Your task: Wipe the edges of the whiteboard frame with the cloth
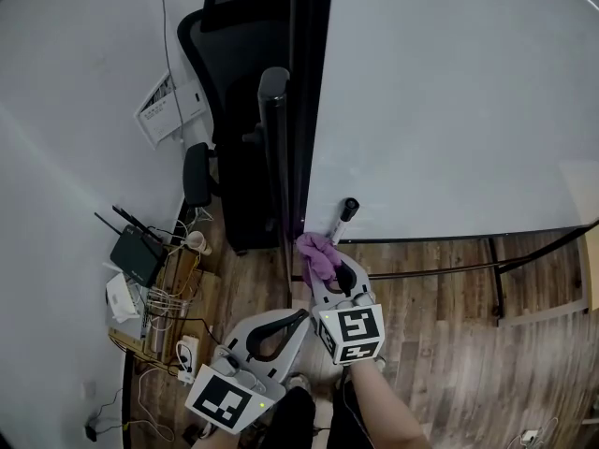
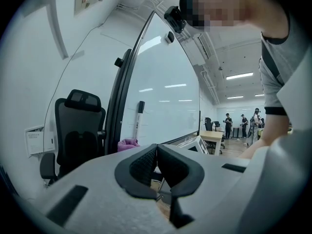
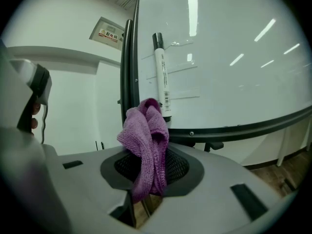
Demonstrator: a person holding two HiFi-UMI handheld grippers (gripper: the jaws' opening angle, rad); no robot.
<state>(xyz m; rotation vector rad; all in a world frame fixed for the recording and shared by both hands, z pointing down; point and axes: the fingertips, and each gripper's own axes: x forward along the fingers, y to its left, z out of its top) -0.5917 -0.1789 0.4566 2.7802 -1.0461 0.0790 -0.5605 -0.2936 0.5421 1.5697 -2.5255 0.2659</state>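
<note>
One crumpled purple terry cloth (image 1: 315,253) sits at the lower corner of the black whiteboard frame (image 1: 309,110) in the head view. Left gripper view: the left hand-held gripper (image 2: 157,155) has its ribbed jaws pressed together, empty. Right gripper view: the right hand-held gripper (image 3: 148,165) pinches the cloth.

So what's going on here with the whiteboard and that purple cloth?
A person holds a gripper in each hand. The right gripper has its jaws shut on a purple cloth, held up at the lower corner of the whiteboard frame, just beside a marker on the whiteboard. The left gripper hangs lower down, jaws together and empty.
</note>
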